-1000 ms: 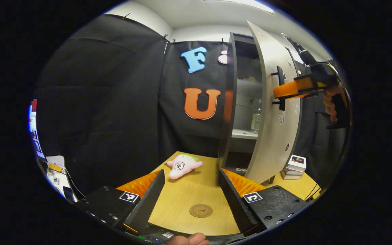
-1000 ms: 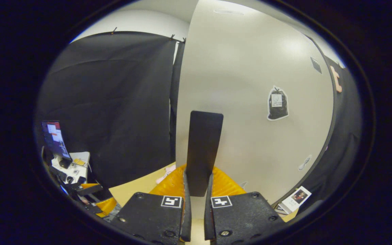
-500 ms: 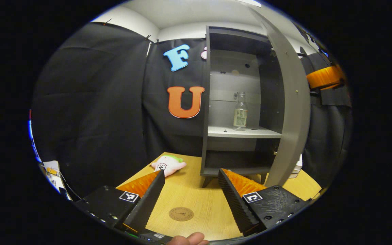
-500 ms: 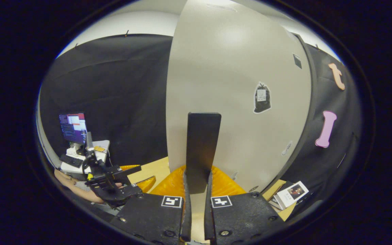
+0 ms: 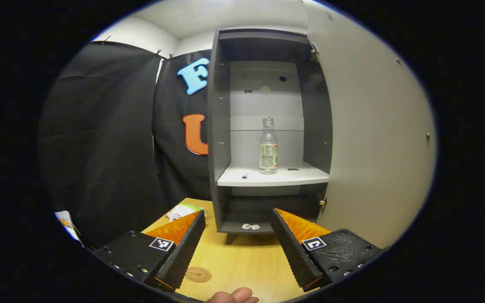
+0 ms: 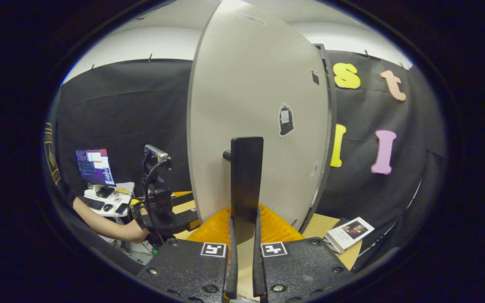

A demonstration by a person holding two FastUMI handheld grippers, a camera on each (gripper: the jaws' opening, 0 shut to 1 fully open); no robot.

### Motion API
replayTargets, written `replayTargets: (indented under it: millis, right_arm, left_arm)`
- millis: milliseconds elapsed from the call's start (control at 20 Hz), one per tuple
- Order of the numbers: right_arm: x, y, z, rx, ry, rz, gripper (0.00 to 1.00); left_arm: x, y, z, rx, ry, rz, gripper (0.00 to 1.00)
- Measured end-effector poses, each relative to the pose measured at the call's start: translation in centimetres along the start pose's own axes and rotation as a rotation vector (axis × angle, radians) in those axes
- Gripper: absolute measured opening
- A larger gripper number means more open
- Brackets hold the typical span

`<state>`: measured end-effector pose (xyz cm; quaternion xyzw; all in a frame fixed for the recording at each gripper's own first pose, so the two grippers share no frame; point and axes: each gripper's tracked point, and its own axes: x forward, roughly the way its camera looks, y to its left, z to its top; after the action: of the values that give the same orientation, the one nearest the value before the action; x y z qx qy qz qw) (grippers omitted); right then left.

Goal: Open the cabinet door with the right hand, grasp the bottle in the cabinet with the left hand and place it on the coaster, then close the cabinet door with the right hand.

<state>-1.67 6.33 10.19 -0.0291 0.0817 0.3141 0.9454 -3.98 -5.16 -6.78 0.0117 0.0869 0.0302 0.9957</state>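
The clear plastic bottle [image 5: 268, 146] stands upright on the grey cabinet's shelf [image 5: 273, 177]. The left tongs [image 5: 237, 244] are held spread, empty, well short. The right tongs [image 6: 242, 269] are clamped on the door's black handle [image 6: 246, 185]. If bumped, the bottle could topple.
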Motion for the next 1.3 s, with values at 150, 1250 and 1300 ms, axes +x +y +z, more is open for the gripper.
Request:
replayTargets:
  millis: [150,1250,1300]
  right_arm:
    - [-0.3,-0.5,0.1,0.02,-0.015,-0.056,0.17]
    - [-4.0,-7.1,-2.3,0.308,-0.132,-0.616,0.99]
    - [-3.9,-7.1,-2.2,0.297,-0.129,-0.617,1.0]
  left_arm:
    - [1.6,-2.3,0.6,0.018,0.012,-0.014,0.95]
    - [24.6,-5.0,10.4,-0.018,-0.067,-0.149,0.95]
    - [25.3,-5.4,10.7,-0.013,-0.068,-0.159,0.95]
